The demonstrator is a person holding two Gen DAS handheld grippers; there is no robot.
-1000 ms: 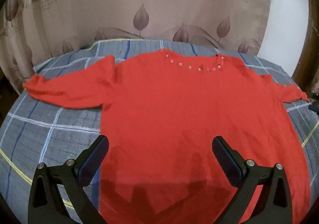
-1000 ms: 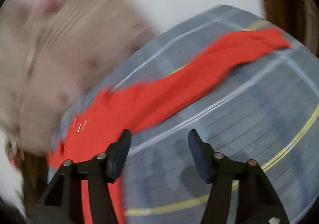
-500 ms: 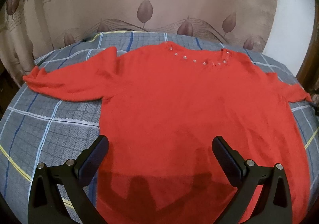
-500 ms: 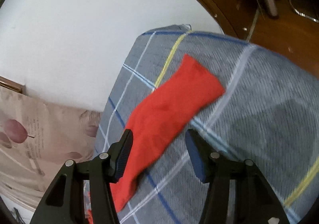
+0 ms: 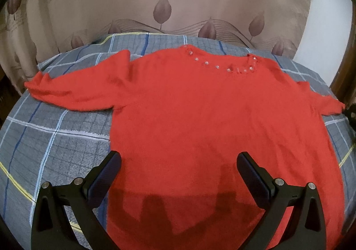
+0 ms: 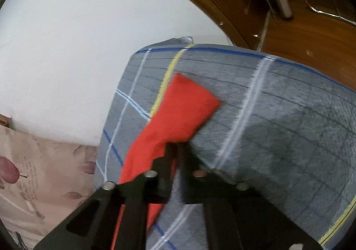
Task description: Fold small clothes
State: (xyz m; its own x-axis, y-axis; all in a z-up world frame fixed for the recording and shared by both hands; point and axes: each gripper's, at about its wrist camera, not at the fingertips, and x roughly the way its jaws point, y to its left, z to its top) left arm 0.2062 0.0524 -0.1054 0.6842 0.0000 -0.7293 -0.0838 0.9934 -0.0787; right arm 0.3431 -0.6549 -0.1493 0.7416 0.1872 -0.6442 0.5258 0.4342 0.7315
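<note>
A red sweater (image 5: 200,116) lies flat on the bed, front up, with shiny studs along the neckline (image 5: 222,66). Its left sleeve (image 5: 73,92) stretches out to the left. My left gripper (image 5: 179,156) hovers open over the lower body of the sweater and holds nothing. In the right wrist view, the right sleeve (image 6: 184,103) lies near the bed's corner. My right gripper (image 6: 175,145) is closing on that sleeve, its jaws together and pinching the near edge just below the cuff.
The bed cover is a grey plaid sheet (image 5: 55,138) (image 6: 278,105). A beige leaf-print curtain (image 5: 178,5) hangs behind the bed. A white wall (image 6: 77,38) and brown wooden furniture (image 6: 300,27) stand past the bed's right corner.
My right gripper swung over to the right sleeve's end, came down and closed on the cloth. The left gripper stayed open over the sweater's body.
</note>
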